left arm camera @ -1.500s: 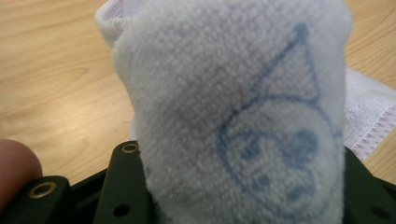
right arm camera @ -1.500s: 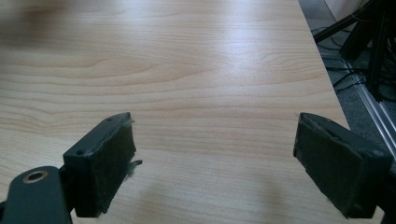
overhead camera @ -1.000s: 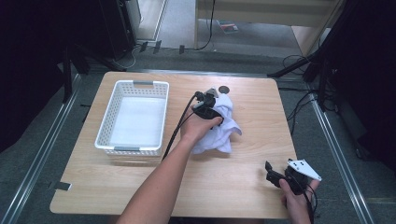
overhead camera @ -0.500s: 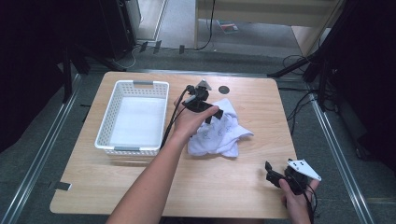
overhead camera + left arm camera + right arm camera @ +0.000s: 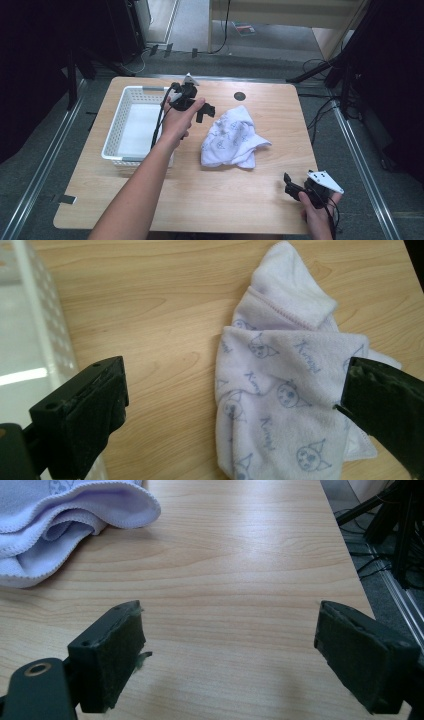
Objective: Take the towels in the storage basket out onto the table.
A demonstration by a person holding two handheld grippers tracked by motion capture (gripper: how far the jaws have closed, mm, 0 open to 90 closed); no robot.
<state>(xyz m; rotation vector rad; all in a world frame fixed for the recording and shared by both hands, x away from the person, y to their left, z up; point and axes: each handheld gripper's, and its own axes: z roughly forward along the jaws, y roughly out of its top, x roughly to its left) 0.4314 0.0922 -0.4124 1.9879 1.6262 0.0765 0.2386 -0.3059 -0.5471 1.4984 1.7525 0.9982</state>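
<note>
A white towel with a blue cartoon print point(image 5: 232, 137) lies crumpled on the wooden table point(image 5: 250, 210), right of centre. My left gripper point(image 5: 206, 113) hovers above the table between the towel's left edge and the basket. Its jaws have just been opening and now stand wide, gripping nothing. In the left gripper view the towel point(image 5: 285, 390) lies flat on the table below the left gripper point(image 5: 232, 380). My right gripper point(image 5: 292, 184) rests open near the table's front right corner. In the right gripper view the right gripper point(image 5: 230, 655) has bare wood between its jaws, and the towel's edge point(image 5: 60, 515) lies farther off.
A white perforated plastic basket point(image 5: 122, 112) stands on the table's left half; its wall point(image 5: 45, 325) is close beside my left gripper. A small dark round spot point(image 5: 239, 95) marks the table's far side. Cables and stand legs lie on the floor around the table.
My left gripper has let go of the towel, risen and moved left toward the basket. The towel has spread out on the table. The right gripper has stayed put.
</note>
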